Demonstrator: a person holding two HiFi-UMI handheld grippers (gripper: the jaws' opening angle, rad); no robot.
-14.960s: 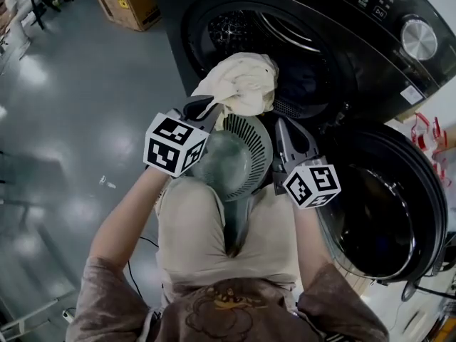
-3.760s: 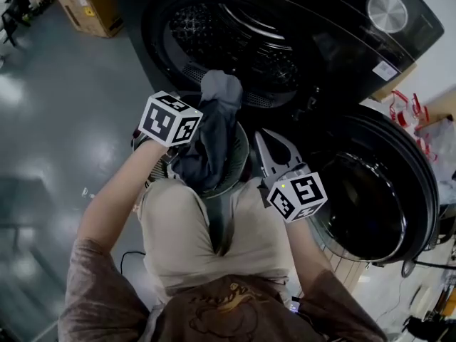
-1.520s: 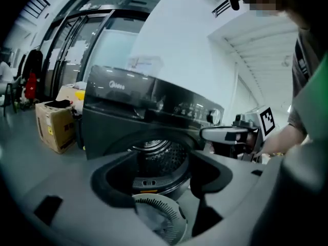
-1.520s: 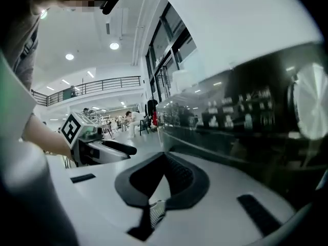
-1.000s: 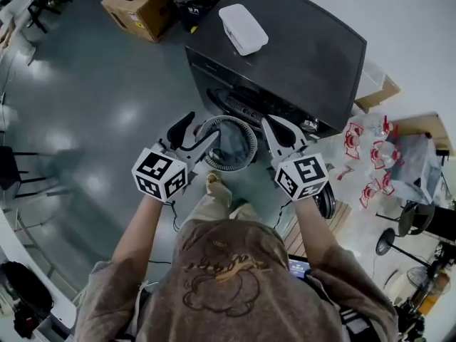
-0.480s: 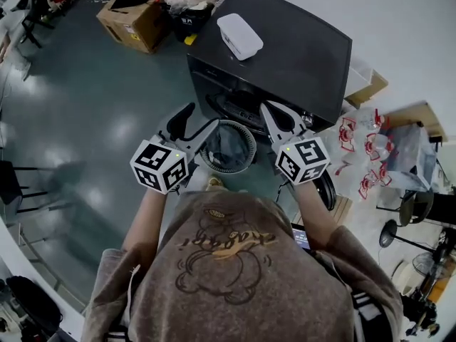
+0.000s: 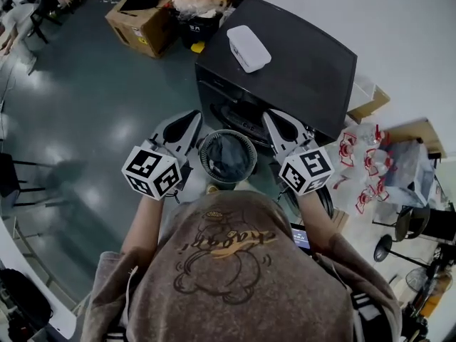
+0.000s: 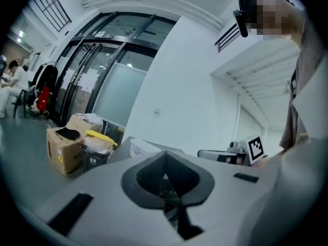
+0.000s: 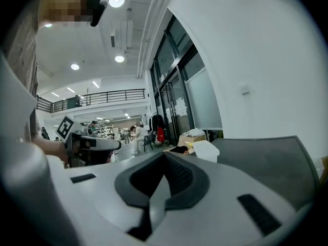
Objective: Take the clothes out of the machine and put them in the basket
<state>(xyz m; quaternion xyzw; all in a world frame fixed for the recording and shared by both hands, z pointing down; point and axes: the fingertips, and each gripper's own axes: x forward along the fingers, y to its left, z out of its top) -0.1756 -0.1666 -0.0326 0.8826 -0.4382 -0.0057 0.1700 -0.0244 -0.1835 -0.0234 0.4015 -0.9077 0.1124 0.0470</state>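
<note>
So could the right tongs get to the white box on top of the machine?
Probably yes. The white box lies bare on the machine, and nothing stands between it and the right tongs. They are shut and empty, so they'd have to open first.

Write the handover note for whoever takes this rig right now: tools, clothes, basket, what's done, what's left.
Left tool: shut, empty.
Right tool: shut, empty.
In the head view, the two tools are raised on either side of the basket.
The basket stands on the floor in front of the machine, with dark clothes inside.
Done: clothes are in the basket, and neither tool carries any.
Left: the machine's inside is out of sight from here, so look in for leftovers before calling it finished.
</note>
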